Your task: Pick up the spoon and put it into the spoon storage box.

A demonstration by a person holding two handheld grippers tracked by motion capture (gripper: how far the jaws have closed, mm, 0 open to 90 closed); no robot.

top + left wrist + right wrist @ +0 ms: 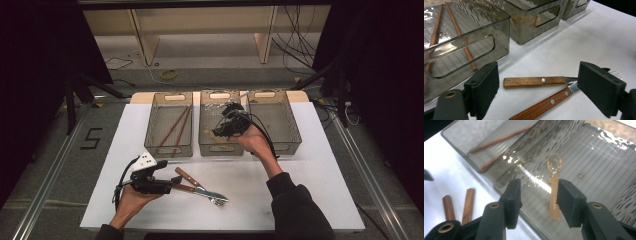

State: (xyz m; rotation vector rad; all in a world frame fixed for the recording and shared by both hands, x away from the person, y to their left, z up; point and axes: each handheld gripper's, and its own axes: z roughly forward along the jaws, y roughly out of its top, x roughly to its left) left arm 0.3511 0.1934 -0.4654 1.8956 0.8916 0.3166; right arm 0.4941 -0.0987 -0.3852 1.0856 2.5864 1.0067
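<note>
Three smoky clear bins stand side by side across the far part of the white table (320, 195), and the work runs between them and the cutlery lying near the person. At roughly nine o'clock in the high view the left bin (170, 124) holds two brown chopsticks (176, 126) lying slantwise on its ribbed floor. Toward seven o'clock the left gripper (172, 186) rests low over the table in the person's left hand (131, 202), its jaws spread wide with nothing pinched; in the left gripper view two wood-handled pieces lie between and beyond them: a knife (535, 81) with riveted handle, and a fork (549, 102) whose handle crosses under the knife's blade end and whose tines peek out past the right-hand jaw. Neither pad touches them. At the table's centre the middle bin (220, 125) sits just beside the left one, and the right gripper (218, 131) hovers above it in the person's right hand (255, 142). Its jaws stand parted, pressing on nothing. In the right gripper view a small translucent amber spoon (554, 192) lies flat on the middle bin's floor below the gap, bowl pointing away toward twelve o'clock, apart from both pads. At three o'clock stands the right bin (275, 117).
</note>
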